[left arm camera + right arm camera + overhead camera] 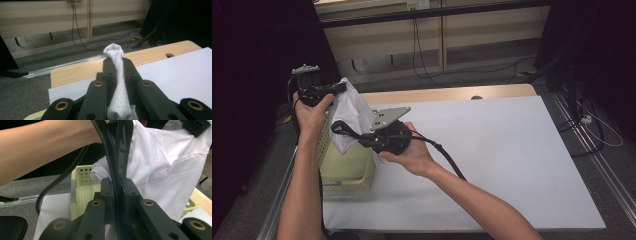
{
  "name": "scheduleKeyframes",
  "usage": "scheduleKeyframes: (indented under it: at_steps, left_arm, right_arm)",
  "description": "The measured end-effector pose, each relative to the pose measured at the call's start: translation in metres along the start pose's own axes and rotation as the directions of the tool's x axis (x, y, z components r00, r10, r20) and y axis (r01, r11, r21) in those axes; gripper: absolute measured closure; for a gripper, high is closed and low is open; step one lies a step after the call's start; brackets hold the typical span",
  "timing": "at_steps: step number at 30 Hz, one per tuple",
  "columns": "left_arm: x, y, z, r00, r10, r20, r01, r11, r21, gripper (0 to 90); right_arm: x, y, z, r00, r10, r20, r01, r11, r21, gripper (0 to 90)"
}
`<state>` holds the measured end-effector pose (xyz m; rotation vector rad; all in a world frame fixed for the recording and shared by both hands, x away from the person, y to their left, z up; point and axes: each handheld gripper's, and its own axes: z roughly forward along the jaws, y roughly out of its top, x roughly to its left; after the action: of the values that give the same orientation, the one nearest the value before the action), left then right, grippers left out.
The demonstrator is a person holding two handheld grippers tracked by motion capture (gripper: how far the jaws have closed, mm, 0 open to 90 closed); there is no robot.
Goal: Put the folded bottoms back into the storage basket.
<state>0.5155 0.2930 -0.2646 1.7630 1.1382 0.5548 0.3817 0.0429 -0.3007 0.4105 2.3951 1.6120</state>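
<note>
Two tongs lifting a white garment and a black strap out of a pale green basket.

Nearest, the right gripper (117,188) has its jaws pressed together on a black strap (119,150), which runs up from between them and loops at their tip in the high view; pinching it probably keeps it out of the way of the cloth. Just beyond that gripper hangs the white garment (349,112), above the perforated basket (349,167) at the table's left edge. Farther up, the left gripper (323,90) pinches a bunched fold of the garment (117,75), holding it aloft, likely so it can come free of the basket. Its own view shows the cloth's dotted weave poking past the jaw tips; the right gripper view shows a stitched seam (172,168) instead.
</note>
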Motion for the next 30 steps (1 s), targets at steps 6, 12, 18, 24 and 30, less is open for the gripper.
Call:
scheduleKeyframes:
  at_steps: [6, 12, 18, 24, 30]
  left_arm:
    - [0.007, -0.004, 0.002, 0.9999, 0.005, -0.017, -0.005, 0.9999, 0.014, 83.4]
    - [0.014, -0.006, -0.001, 0.9994, 0.009, -0.033, -0.008, 0.9999, 0.014, 83.4]
    - [0.023, -0.007, -0.009, 0.9983, 0.004, -0.058, -0.003, 0.9999, 0.013, 83.4]
    - [0.035, -0.016, -0.008, 0.9962, -0.011, -0.087, 0.014, 0.9993, 0.034, 83.5]
    - [0.046, -0.028, -0.005, 0.9939, -0.005, -0.111, 0.013, 0.9974, 0.071, 83.4]
  right_arm:
    - [0.001, -0.002, 0.010, 1.0000, 0.000, -0.001, 0.000, 1.000, 0.013, 80.7]
    - [-0.001, -0.001, 0.017, 0.9999, 0.012, -0.008, -0.012, 1.000, 0.009, 80.7]
    - [0.001, 0.002, 0.026, 0.9999, 0.005, -0.010, -0.005, 1.000, 0.014, 80.7]
    - [0.002, 0.007, 0.038, 0.9999, -0.014, -0.010, 0.015, 0.999, 0.041, 80.7]
    - [0.002, 0.004, 0.051, 0.9998, -0.009, -0.018, 0.010, 0.998, 0.060, 80.6]
